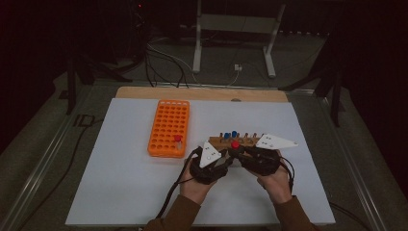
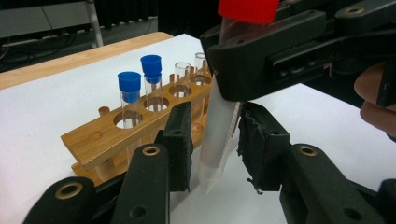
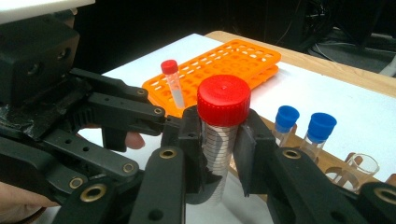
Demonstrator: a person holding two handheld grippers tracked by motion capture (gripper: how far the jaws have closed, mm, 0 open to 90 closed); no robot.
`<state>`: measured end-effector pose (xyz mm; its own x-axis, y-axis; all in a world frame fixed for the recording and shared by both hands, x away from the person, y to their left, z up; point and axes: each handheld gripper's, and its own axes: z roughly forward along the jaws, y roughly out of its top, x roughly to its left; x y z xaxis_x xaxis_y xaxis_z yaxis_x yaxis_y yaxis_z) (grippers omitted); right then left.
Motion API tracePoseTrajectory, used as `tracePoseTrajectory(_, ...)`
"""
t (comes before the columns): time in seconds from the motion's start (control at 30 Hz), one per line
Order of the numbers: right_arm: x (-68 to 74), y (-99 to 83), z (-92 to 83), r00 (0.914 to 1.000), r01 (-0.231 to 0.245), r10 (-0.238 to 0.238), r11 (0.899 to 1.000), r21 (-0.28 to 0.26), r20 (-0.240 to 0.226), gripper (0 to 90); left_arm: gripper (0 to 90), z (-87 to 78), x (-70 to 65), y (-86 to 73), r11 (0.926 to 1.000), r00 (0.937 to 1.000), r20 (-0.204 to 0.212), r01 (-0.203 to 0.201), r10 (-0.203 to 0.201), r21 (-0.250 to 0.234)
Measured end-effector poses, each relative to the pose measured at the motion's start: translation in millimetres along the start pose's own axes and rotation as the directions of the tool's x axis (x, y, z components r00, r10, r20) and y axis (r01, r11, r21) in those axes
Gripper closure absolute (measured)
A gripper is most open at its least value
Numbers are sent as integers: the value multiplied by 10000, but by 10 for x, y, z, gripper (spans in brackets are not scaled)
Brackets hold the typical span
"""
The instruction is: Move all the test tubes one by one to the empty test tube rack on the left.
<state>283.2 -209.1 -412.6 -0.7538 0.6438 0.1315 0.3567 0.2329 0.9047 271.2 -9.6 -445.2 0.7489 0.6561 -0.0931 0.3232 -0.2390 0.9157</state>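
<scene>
Right tongs (image 3: 219,154) clamp red-capped tube (image 3: 223,121); left tongs (image 2: 215,140) astride it, ungripped; wooden rack (image 2: 140,126) behind.

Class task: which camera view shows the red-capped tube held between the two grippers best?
The right gripper view: the tube stands close, with cap and graduation marks clear. The left gripper view shows its conical lower end, the cap cut off. The high view shows little beyond a small red cap.

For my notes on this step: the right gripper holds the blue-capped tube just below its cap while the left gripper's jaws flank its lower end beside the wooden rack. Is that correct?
Not quite: the tube in the right gripper has a red cap, as the right gripper view shows. The blue-capped tubes stand in the wooden rack. The rest holds: the left gripper flanks the tube's lower end.
</scene>
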Motion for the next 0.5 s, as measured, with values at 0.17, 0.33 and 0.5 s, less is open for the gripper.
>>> tracePoseTrajectory(0.17, 17, -4, 16, 10000, 33, -33, 10000, 44, -77, 740, 702, 19, -9, 0, 9999, 10000, 85, 0, 1, -118)
tracePoseTrajectory(0.33, 21, -4, 18, 9999, 72, -71, 9999, 100, -85, 739, 747, 27, -24, -9, 9997, 9997, 124, -204, 205, -116)
tracePoseTrajectory(0.5, -15, 15, -27, 10000, 20, -21, 9999, -168, -13, 607, 751, 10, 24, -16, 9998, 10000, -8, -5, 4, -193)
